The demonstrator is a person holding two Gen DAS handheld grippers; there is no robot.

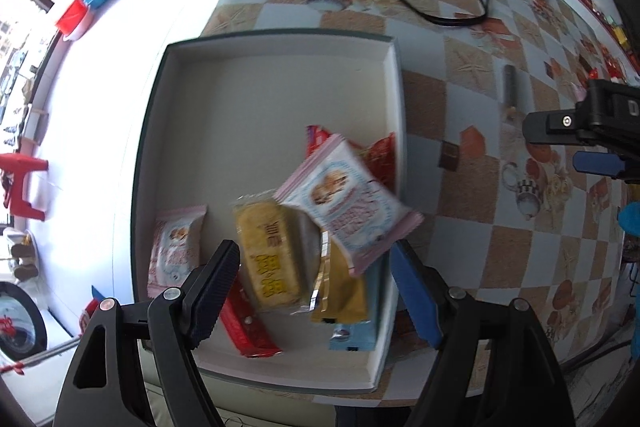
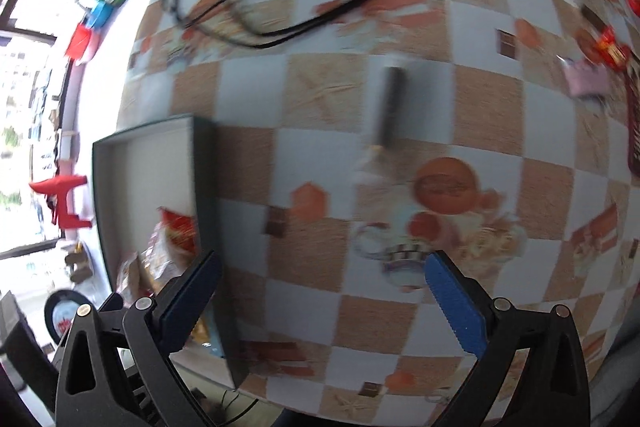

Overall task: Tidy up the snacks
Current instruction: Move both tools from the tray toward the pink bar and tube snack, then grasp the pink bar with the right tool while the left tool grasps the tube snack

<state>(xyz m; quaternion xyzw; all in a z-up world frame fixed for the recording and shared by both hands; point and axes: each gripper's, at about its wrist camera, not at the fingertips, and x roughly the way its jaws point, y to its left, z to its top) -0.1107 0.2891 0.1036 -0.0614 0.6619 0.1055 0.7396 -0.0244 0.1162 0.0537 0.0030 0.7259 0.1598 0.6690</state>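
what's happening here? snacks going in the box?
Yes. A person with two handheld grippers is sorting wrapped snacks into a shallow white box on the checkered tablecloth. The left gripper hangs open over the box, above a yellow snack packet; a pink-and-white packet blurs beside it. The right gripper is open and empty over the tablecloth.
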